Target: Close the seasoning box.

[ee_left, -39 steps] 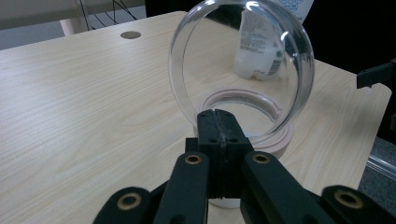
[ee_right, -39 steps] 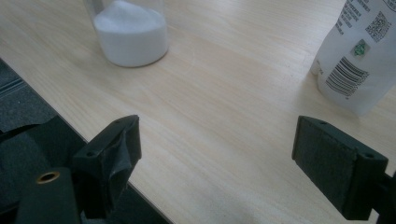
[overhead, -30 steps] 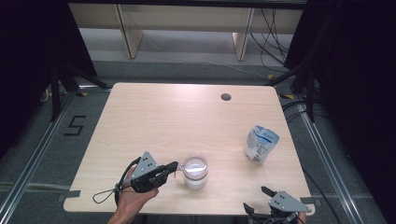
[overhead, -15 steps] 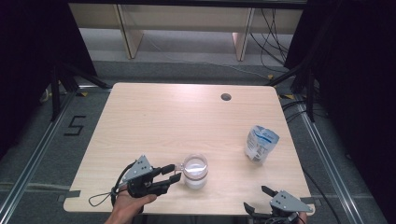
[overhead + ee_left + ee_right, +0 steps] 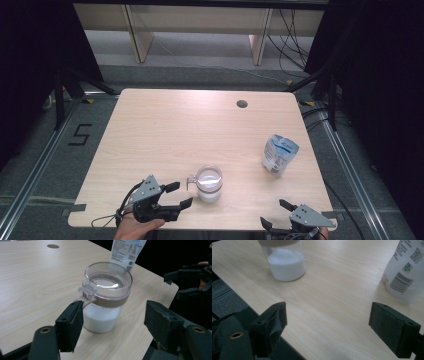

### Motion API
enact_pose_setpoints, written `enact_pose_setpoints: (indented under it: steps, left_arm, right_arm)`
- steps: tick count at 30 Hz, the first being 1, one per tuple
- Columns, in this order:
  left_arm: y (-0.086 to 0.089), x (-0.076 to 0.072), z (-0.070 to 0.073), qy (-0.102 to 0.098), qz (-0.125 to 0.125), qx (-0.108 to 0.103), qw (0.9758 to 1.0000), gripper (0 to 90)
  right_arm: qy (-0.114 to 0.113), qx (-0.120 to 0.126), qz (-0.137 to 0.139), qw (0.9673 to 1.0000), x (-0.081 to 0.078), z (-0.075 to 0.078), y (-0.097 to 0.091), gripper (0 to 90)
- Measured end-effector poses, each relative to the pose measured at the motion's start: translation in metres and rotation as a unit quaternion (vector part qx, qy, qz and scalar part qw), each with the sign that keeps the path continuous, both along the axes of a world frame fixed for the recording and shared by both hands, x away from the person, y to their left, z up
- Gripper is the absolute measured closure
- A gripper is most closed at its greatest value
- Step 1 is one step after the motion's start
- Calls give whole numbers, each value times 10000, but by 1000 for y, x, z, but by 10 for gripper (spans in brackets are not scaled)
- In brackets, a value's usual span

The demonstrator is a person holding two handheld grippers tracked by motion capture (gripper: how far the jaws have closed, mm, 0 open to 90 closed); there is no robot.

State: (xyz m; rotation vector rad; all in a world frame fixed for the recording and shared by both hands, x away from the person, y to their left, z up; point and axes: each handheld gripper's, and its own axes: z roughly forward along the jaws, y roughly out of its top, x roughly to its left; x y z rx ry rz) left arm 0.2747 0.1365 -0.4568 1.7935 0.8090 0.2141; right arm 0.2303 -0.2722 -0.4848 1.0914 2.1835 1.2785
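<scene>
A clear jar (image 5: 209,182) with a brown band, a tabbed lid and white powder inside stands near the table's front edge. My left gripper (image 5: 182,194) lies just to its left. Its jaws have just been opening and now stand wide, with nothing between them. In the left gripper view the jar (image 5: 107,297) rises just beyond the left gripper (image 5: 115,316), its lid tab near one pad (image 5: 72,325). A white pouch (image 5: 278,154) stands upright at the right. My right gripper (image 5: 272,211) rests open at the front right edge, empty, seen from its own camera as the right gripper (image 5: 328,325).
The light wooden table (image 5: 165,130) has a round cable hole (image 5: 242,104) at its back right. From the right gripper's camera the jar (image 5: 285,262) is far left and the pouch (image 5: 407,272) far right. Dark floor surrounds the table.
My left gripper was shut by the jar's lid tab; its jaws have opened wide and it has drawn back slightly from the jar. The right gripper, jar and pouch have not moved.
</scene>
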Motion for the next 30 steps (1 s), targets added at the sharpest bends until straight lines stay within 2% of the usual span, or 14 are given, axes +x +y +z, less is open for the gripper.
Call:
enact_pose_setpoints:
  steps: [4,5,8,9,12,14,16,18,20,22,27,28,29,30]
  left_arm:
    - [-1,-6,-5,-10,-40,45,10000,288]
    - [0,-6,-6,-103,-118,133,9998,285]
    - [-1,-12,-9,-74,-102,255,9996,274]
    - [-1,-13,-11,-82,-158,261,9995,273]
    - [-2,-18,-15,19,-154,260,9995,270]
    - [-1,-19,-18,-64,-241,377,9990,269]
    - [-2,-23,-21,46,-165,427,9989,266]
    - [-1,-24,-23,18,-221,495,9985,264]
    - [-1,-26,-25,-28,-206,621,9979,262]
    - [-1,-29,-28,92,-186,545,9983,259]
    - [0,-32,-33,10,-282,705,9971,246]
    - [0,-34,-34,71,-240,828,9962,245]
    - [-2,-36,-35,106,-214,702,9972,245]
    - [-1,-37,-36,110,-244,757,9968,244]
  right_arm:
    - [13,11,0,10000,-2,0,0,158]
    - [185,120,-91,9997,-5,0,2,158]
    - [57,26,10,10000,-4,-1,-1,158]
    - [147,74,-11,9999,-6,-1,-1,158]
    - [136,67,-47,9999,-7,-1,-1,158]
    - [210,98,-126,9997,-9,-1,-1,158]
    - [96,41,-12,9999,-8,-2,-3,158]
    - [245,64,-35,9997,-10,-2,-3,158]
    - [147,-1,-19,9999,-10,-3,-3,158]
    - [240,-49,-4,9997,-12,-3,-2,158]
    - [316,-22,104,9994,-14,-5,1,158]
    - [373,-45,80,9993,-15,-5,1,158]
    - [294,-87,71,9995,-15,-5,0,158]
    - [344,-12,116,9993,-15,-6,1,158]
